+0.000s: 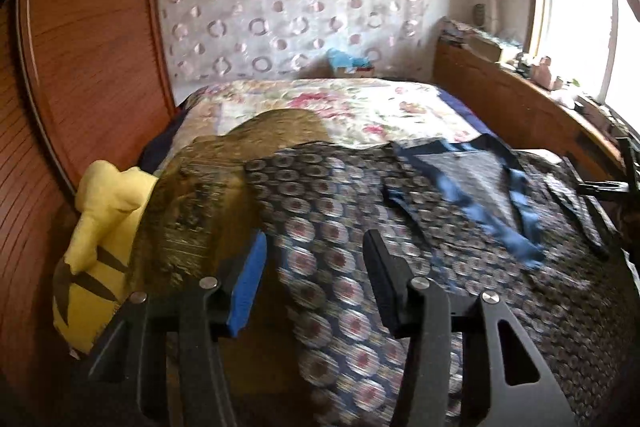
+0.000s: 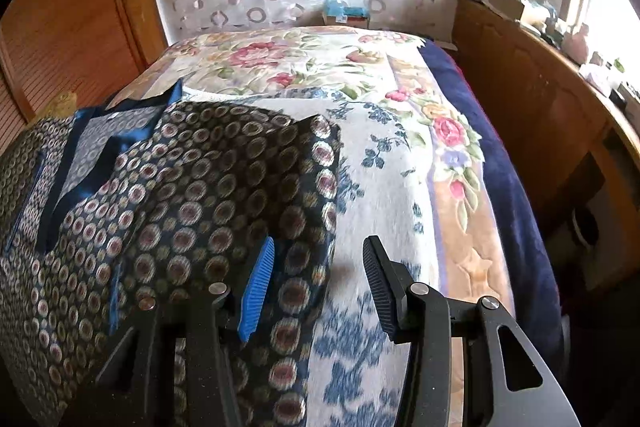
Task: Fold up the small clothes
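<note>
Starting at the far left, a yellow plush toy (image 1: 100, 239) is sitting against the wooden wardrobe door (image 1: 92, 39), with an olive-gold cloth (image 1: 208, 195) bunching up beside it. Next over, the left gripper (image 1: 316, 279) is hovering with its jaws apart and nothing between them, right above the patterned garment (image 1: 400, 247). That garment is lying spread across the near part of the bed (image 2: 280, 67), dark blue with little circles, showing a shiny blue lining (image 1: 516, 211) around its opening. It's looking thin, soft and probably slippery, so I'd guess it slides and sags rather than keeping a crease. The right gripper (image 2: 320, 283) is also hanging with jaws apart and empty, over the garment's right edge (image 2: 328, 195), which seems like the sensible place to pinch. Further right the floral bedspread (image 2: 400, 163) is giving open room for folding, though the bed is dropping off toward a wooden cabinet (image 2: 532, 99).
</note>
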Tool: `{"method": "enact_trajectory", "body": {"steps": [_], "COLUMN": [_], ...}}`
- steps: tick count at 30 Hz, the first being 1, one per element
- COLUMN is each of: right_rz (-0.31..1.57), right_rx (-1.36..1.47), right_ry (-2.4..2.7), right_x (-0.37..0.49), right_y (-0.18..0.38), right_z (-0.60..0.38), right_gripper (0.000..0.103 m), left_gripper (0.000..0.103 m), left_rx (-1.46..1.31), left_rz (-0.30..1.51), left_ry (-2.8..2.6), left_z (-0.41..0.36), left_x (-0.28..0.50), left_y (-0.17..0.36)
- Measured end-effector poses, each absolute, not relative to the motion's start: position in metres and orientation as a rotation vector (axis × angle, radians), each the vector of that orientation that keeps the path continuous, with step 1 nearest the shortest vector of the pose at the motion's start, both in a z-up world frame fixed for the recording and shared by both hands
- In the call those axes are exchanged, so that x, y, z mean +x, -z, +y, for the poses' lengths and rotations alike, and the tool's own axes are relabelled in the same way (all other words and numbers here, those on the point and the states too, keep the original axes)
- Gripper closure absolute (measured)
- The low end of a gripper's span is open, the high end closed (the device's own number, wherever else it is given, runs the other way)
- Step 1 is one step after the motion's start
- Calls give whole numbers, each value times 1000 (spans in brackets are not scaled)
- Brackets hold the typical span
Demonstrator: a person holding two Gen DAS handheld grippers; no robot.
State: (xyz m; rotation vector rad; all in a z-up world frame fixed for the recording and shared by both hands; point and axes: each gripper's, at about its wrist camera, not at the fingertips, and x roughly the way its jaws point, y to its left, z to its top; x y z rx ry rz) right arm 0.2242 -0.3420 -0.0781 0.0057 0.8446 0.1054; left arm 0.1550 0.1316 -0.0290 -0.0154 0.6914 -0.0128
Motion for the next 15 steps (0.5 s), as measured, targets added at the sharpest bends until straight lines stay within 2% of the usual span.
{"method": "enact_trajectory", "body": {"steps": [5, 8, 15], "right_rz": [862, 854, 826], "right_rx": [19, 0, -26], "right_ry": [-94, -87, -81], "right_x": [245, 249, 243], "right_y": [83, 84, 88], "right_z": [-340, -337, -332], "right_gripper": [55, 55, 54], "left_gripper": [52, 59, 60], "left_rx": [-26, -30, -53], "left_rz": [720, 740, 809], "left_ry": [-10, -10, -1], "left_z": [145, 148, 153], "left_x": [172, 180, 206], "left_y": [31, 33, 39]}}
